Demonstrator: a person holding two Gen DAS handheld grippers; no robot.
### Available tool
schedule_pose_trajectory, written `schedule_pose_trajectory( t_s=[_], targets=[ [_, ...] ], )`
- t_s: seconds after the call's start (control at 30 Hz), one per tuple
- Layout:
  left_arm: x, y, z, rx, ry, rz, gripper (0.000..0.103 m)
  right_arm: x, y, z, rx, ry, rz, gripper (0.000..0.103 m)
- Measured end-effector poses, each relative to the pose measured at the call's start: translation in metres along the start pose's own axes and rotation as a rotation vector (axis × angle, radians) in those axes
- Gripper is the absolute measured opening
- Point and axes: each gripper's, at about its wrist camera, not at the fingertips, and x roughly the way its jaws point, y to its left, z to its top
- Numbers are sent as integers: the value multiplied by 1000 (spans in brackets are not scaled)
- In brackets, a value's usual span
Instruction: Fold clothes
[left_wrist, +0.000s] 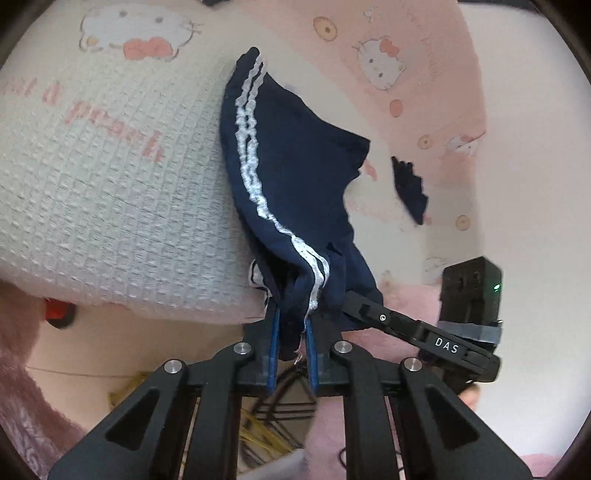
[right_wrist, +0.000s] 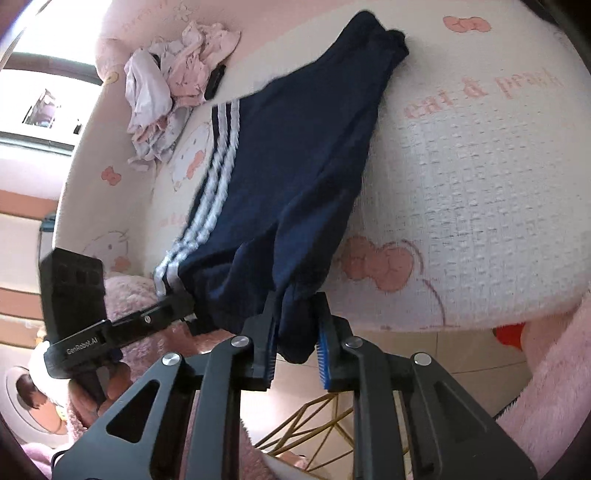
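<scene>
We have both tongs, left (left_wrist: 291, 328) and right (right_wrist: 295, 325), pinched nearly closed on the trousers' (left_wrist: 291, 166) near edge, stretching them flat ahead across the blanket (left_wrist: 110, 206) for folding.

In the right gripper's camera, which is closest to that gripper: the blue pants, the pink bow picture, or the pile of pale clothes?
1. Navy pants, pinched in the right gripper.
2. Pink bow print, just right on the blanket.
3. Pale clothes pile, far upper left.

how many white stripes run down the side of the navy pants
3, side by side along the outer seam of the navy pants, clearest in the right wrist view at the left edge; the left wrist view blurs them.
</scene>
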Motion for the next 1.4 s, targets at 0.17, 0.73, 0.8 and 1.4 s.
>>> schedule_pose_trajectory(
  t_s=[0.17,0.73,0.8,1.4],
  targets=[
    [-2,1,41,-57,24,-109,13,-11,-1,29,61,-24,93,17],
    [19,-46,139,441,-172,308,49,-4,6,150,-43,-180,-115,55],
    [33,-55,134,508,-160,338,48,11,10,145,-104,-126,-156,54],
    [69,-60,154,529,-178,514,16,47,47,172,-303,-206,-205,57]
  ],
)
